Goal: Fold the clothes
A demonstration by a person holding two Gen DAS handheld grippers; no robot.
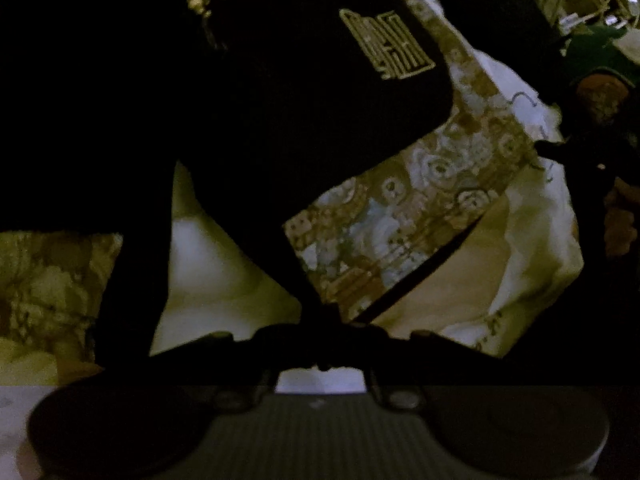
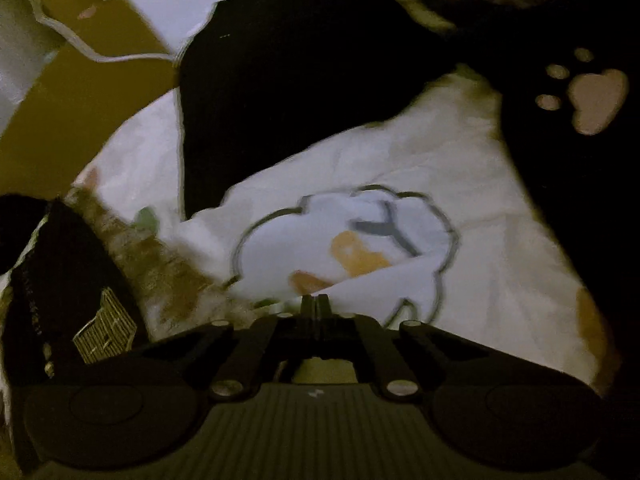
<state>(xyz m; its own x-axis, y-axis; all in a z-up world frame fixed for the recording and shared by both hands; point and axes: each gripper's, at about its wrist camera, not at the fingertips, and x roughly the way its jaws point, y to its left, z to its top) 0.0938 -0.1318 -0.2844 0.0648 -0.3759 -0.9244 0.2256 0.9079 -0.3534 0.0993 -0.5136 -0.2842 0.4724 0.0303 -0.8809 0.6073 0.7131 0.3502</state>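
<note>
In the left wrist view a black garment [image 1: 248, 100] with a gold block logo [image 1: 386, 44] hangs across a patterned brown and pale cloth [image 1: 404, 216]. My left gripper [image 1: 320, 324] is shut on a dark fold of the black garment. In the right wrist view my right gripper [image 2: 315, 308] is shut on the edge of a white cloth [image 2: 460, 200] printed with a cartoon outline [image 2: 344, 236]. Black fabric [image 2: 300, 92] lies behind it, and the gold logo [image 2: 106, 336] shows at lower left.
A black piece with a pink paw print [image 2: 596, 100] sits at the right. White bedding [image 1: 500, 276] lies under the clothes. A white cable [image 2: 72, 40] runs over a tan surface [image 2: 80, 92] at upper left. Green cloth and clutter [image 1: 592, 40] lie far right.
</note>
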